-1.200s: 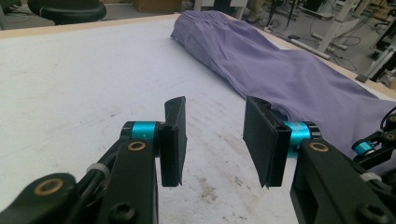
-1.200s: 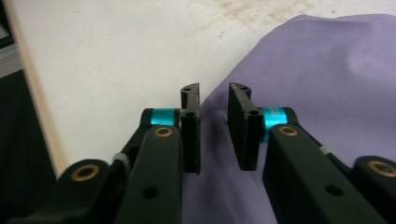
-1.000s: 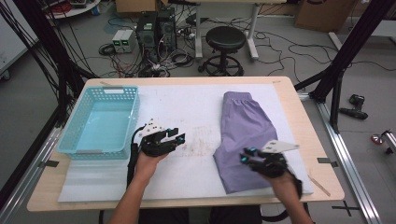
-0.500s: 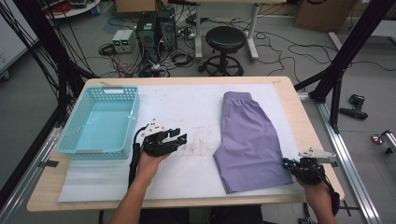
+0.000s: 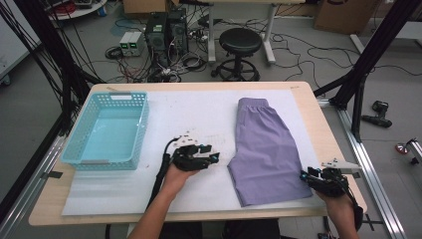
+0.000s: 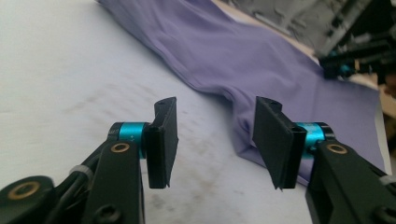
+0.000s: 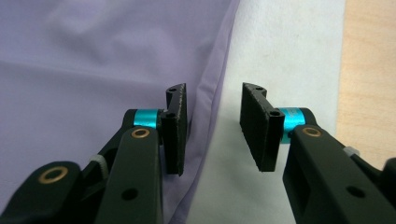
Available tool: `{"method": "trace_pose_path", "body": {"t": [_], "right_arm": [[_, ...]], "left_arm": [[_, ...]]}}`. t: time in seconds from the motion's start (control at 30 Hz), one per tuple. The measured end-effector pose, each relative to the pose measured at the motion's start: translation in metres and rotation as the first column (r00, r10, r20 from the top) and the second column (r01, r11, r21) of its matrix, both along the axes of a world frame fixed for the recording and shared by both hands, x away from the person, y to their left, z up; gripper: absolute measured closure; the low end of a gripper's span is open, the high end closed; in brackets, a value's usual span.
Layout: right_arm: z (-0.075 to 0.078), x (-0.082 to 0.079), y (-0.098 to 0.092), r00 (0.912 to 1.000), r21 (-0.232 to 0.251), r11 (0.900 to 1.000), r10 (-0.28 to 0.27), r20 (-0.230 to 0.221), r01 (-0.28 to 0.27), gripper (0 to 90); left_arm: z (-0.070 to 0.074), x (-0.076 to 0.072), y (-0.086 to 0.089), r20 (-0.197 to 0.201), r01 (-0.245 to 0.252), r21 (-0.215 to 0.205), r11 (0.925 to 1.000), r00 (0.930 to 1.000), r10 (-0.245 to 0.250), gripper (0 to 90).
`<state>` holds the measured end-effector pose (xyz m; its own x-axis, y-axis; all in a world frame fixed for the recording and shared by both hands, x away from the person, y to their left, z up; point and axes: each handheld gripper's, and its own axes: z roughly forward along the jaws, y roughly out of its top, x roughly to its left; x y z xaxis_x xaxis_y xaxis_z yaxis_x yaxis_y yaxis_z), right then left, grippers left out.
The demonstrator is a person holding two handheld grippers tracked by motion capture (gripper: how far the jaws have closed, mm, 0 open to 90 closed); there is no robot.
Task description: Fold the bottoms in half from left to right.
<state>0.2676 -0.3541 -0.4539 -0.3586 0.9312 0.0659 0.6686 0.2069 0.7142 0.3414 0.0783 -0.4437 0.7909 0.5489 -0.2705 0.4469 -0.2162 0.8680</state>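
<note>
The purple shorts point(image 5: 266, 149) lie flat on the surface's right half, and both tools, the left tool point(image 5: 215, 159) and right tool point(image 5: 304, 176), have just been opening, jaws apart and empty, flanking the near hem, likely to pinch both corners for folding.

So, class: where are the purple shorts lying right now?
In the high view, the shorts lie flat on the white sheet, right of centre, between the left gripper and right gripper, far from the basket.

basket point(image 5: 107, 130) far left | white mat point(image 5: 199, 112) between: open | shorts point(image 5: 266, 149) right
</note>
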Motion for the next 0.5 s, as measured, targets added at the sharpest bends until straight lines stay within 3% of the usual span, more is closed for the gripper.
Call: {"method": "trace_pose_path", "body": {"t": [0.07,0.17,0.23,0.3,0.33,0.37,0.43,0.5], "right_arm": [[0.001,0.0,0.001,1.0,-0.014,1.0,0.0,-0.001,0.0,66.6],[0.002,-0.002,0.003,1.0,-0.029,1.0,-0.001,-0.008,0.001,79.7],[0.002,-0.003,0.008,0.9998,-0.039,0.999,0.017,-0.011,-0.017,87.9],[0.003,-0.003,0.01,0.9997,-0.051,0.999,0.017,-0.015,-0.018,88.7],[0.003,-0.003,0.008,0.9997,-0.032,0.999,0.014,-0.022,-0.014,88.9],[0.003,-0.004,0.007,0.9996,-0.01,1.0,0.009,-0.025,-0.009,89.0],[0.002,-0.005,0.005,0.9995,0.008,1.0,0.01,-0.03,-0.009,89.2],[0.003,-0.008,0.005,0.999,0.019,1.0,0.015,-0.042,-0.014,89.3]], "left_arm": [[-0.003,0.001,-0.013,-0.01,0.021,0.009,0.9997,0.9997,-0.021,47.6],[-0.009,0.004,-0.032,-0.043,0.043,0.051,0.9978,0.9983,-0.041,46.9],[-0.013,0.005,-0.044,-0.074,0.062,0.092,0.9939,0.9957,-0.056,47.9],[-0.017,0.005,-0.054,-0.096,0.084,0.145,0.9858,0.9928,-0.071,50.5],[-0.016,0.005,-0.057,-0.089,0.075,0.181,0.9805,0.9942,-0.06,55.7],[-0.016,0.005,-0.058,-0.103,0.06,0.179,0.982,0.9938,-0.041,61.8],[-0.015,0.004,-0.058,-0.109,0.058,0.2,0.9781,0.9934,-0.036,81.5],[-0.014,0.002,-0.057,-0.12,0.07,0.208,0.9756,0.9918,-0.045,85.3]]}}
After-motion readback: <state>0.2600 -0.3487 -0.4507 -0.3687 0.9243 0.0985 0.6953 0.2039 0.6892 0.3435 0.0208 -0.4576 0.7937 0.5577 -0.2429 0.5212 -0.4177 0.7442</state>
